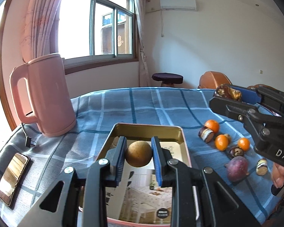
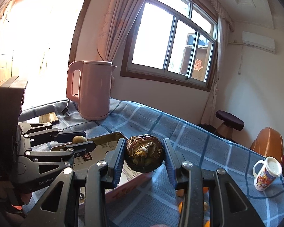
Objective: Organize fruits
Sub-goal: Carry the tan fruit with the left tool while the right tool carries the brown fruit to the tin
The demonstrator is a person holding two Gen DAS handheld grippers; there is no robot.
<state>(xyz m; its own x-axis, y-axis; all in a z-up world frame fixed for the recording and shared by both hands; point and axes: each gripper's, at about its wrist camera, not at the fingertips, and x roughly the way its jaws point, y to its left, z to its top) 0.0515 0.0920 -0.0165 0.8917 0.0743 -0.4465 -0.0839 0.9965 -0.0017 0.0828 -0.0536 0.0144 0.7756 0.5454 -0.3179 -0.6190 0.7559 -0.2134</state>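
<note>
Two tools gripping: left tool point(image 1: 138, 154) round fruit point(image 1: 138, 153) over tin point(image 1: 178, 132); right tool point(image 2: 144, 157) dark fruit point(image 2: 144, 156).

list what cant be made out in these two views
- Tin box floor: left wrist view, the left gripper and its brown fruit cover much of it.
- Oranges: right wrist view, mostly hidden behind the right gripper.
- Print on the box card: too small.

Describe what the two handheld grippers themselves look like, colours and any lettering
Both are black linkage frames with silver rivets and blue ribbed pads. The left gripper shows white "GenRobo" lettering on its body in the right wrist view; the right gripper shows white "DAS" in the left wrist view. No cables or sleeves visible.
</note>
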